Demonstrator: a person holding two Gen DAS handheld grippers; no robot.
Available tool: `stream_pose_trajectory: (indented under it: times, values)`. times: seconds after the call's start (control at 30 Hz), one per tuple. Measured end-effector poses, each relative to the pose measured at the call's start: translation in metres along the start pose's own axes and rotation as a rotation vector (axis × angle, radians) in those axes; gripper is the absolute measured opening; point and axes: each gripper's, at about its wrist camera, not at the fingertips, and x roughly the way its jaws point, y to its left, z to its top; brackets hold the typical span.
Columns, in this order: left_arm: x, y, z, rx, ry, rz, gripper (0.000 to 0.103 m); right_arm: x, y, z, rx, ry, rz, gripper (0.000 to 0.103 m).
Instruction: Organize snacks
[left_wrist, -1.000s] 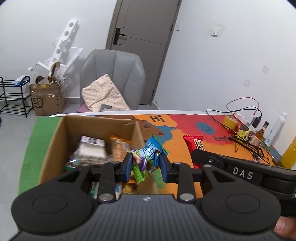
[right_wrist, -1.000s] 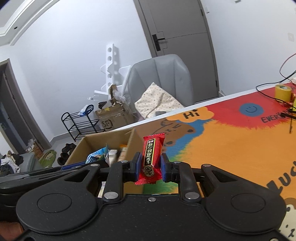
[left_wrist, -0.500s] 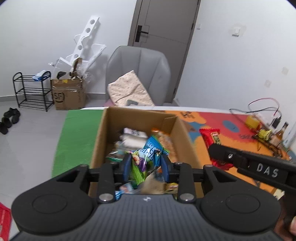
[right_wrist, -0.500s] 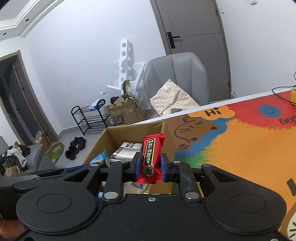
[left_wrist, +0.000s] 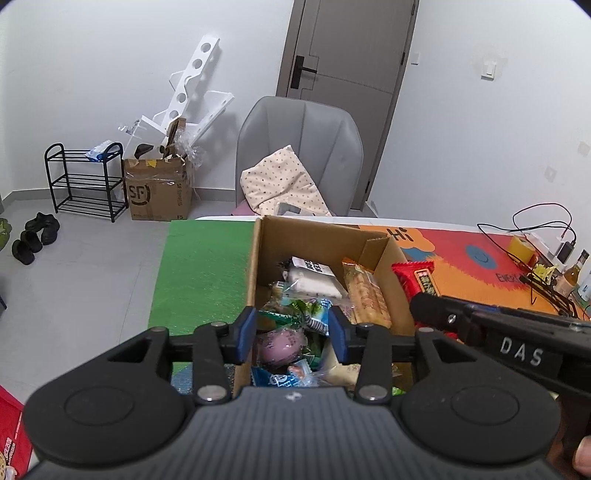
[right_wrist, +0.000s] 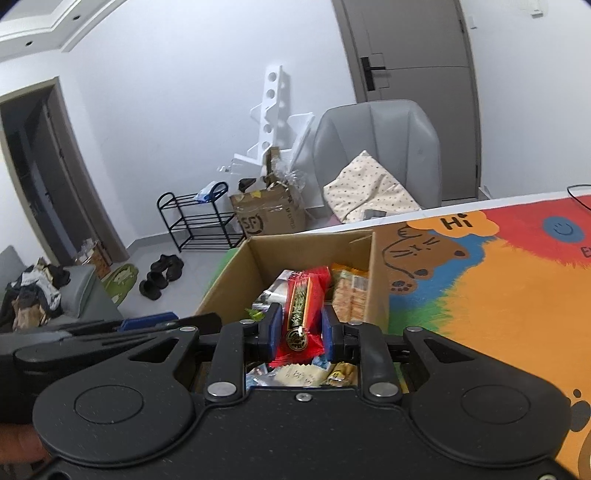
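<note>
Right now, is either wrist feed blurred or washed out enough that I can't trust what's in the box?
Left wrist view: sharp, evenly lit; cardboard box contents readable, edges bent by fisheye. Right wrist view: also clear, with the red snack bar crisp in the right gripper, slight softness on the near packets below; no glare in either view.

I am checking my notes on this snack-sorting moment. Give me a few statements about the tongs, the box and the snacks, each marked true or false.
1. The right tongs grip a red snack bar wrapper. True.
2. The left tongs clamp a snack. False: they are open, nothing pinched between them.
3. The brown cardboard box already holds several snack packets. True.
4. The red wrapper lies flat on the colourful cartoon table mat. False: it is held above the box.
5. A grey chair stands behind the box. True.
</note>
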Motion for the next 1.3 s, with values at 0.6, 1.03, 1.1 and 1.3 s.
stream_pose_trajectory:
  times: [0.6,1.03,1.1,1.3]
  values:
    - [-0.011,-0.013,-0.002,0.016,-0.027,-0.015,0.083,-0.022,-0.021,-0.009,0.014,-0.009,-0.067,0.053]
    - [-0.027,-0.036,0.000,0.036,-0.033,-0.073,0.091,-0.071,-0.066,-0.016,0.092,-0.057,-0.141,0.071]
    - [-0.030,-0.038,0.000,0.038,-0.032,-0.083,0.092,-0.081,-0.073,-0.018,0.109,-0.066,-0.150,0.074]
    - [-0.041,-0.049,-0.007,0.065,-0.014,-0.102,0.096,-0.105,-0.082,-0.023,0.128,-0.087,-0.158,0.083]
